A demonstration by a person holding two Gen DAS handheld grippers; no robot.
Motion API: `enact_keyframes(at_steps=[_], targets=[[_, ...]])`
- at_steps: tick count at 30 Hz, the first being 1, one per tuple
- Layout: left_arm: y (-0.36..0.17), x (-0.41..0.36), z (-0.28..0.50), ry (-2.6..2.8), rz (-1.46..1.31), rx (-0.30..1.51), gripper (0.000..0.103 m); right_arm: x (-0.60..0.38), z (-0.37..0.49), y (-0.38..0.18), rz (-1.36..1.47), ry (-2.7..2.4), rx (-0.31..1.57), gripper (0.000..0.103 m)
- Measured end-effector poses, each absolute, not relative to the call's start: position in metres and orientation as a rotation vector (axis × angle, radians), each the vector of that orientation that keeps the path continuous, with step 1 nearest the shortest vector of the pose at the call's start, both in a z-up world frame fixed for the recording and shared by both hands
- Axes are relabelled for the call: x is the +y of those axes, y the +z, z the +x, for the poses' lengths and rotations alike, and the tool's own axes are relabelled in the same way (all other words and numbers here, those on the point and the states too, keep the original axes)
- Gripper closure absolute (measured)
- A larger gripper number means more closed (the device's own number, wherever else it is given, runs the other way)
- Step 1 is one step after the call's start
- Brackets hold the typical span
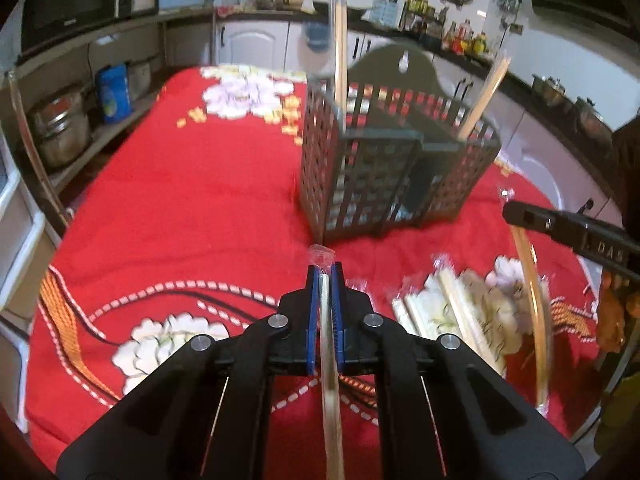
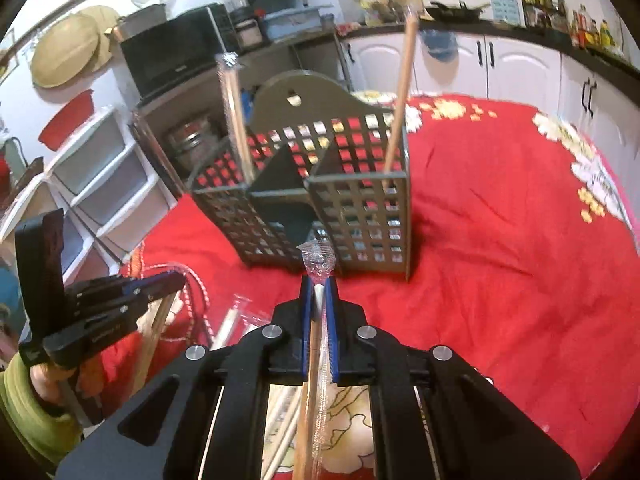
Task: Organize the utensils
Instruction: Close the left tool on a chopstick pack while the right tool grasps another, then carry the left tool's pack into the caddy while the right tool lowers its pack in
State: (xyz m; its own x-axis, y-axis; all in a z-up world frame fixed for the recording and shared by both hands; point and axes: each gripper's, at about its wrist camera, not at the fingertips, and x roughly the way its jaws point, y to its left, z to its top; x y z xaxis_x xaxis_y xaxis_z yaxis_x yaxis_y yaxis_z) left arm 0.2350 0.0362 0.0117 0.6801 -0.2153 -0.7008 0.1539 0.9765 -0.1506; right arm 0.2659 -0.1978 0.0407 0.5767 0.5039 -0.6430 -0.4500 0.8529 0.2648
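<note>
Both wrist views look down, near, at one caddy (image 1: 400,168).

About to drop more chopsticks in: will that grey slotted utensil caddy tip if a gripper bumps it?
The utensil caddy probably tips easily: it stands tall and looks like light, perforated plastic. It holds only two wrapped chopsticks, so little weighs it down. The red tablecloth may also let it shift.
</note>
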Motion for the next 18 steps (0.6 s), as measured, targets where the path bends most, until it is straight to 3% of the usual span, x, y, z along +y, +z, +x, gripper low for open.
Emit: enact_keyframes(at_steps=[18], targets=[[0.119, 0.033, 0.239, -0.243, -0.104, 0.559, 0.099, -0.208, 0.247, 0.105, 0.068, 0.577, 0.575, 0.097]])
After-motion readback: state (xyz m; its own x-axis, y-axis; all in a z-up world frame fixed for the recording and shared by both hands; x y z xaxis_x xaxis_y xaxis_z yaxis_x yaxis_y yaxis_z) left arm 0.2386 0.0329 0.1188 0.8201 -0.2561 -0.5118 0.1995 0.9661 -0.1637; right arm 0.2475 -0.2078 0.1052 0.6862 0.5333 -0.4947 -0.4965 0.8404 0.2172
